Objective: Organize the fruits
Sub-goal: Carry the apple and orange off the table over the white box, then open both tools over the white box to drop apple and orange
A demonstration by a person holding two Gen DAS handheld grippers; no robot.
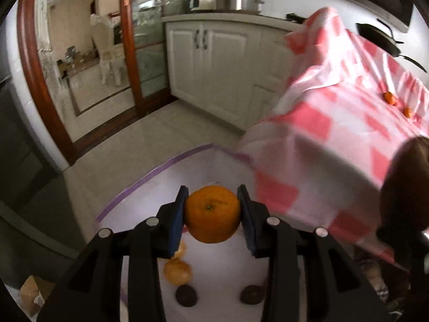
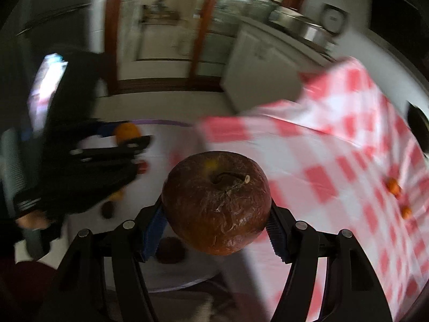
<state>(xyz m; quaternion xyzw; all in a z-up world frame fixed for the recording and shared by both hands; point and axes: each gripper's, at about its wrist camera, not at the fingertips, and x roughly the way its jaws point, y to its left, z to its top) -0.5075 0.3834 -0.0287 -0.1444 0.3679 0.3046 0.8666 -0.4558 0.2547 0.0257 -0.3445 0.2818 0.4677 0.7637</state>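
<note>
Fruit held in both grippers above a white surface with a purple edge (image 1: 150, 179). Left gripper (image 1: 213, 214): its blue-padded fingers (image 1: 177, 222) are clamped on an orange (image 1: 212, 213), stem end toward the camera, the pads pressing its two sides. Beneath it on the white surface lie a paler orange fruit (image 1: 177, 272) and two dark round fruits (image 1: 186, 295) — the second one (image 1: 252, 294) to the right, apart from the first. Right gripper (image 2: 215, 214): fingers (image 2: 154, 230) clamped on a large, dark brown, wrinkled apple (image 2: 216, 202) with its stalk pointing right; the apple fills the gap between the pads.

In the right wrist view the left gripper (image 2: 128, 145) appears at the left, blurred, with the orange (image 2: 127, 132) between its fingers, above the same white surface (image 2: 166, 139); another dark fruit (image 2: 170, 249) lies below the apple, partly hidden by the fingers.

A table under a pink-and-white checked cloth (image 1: 335, 123) stands just beside the white surface, on the right — the cloth's edge overhangs it. Two small orange fruits (image 1: 390, 98) lie on the cloth well apart from the grippers, the second one (image 1: 407, 112) near the first. Background: white cabinets (image 1: 214, 61), a metal pot (image 1: 238, 1) on the counter, a dark pan (image 1: 380, 39) at the table's far edge, a wood-framed glass door (image 1: 144, 40).
</note>
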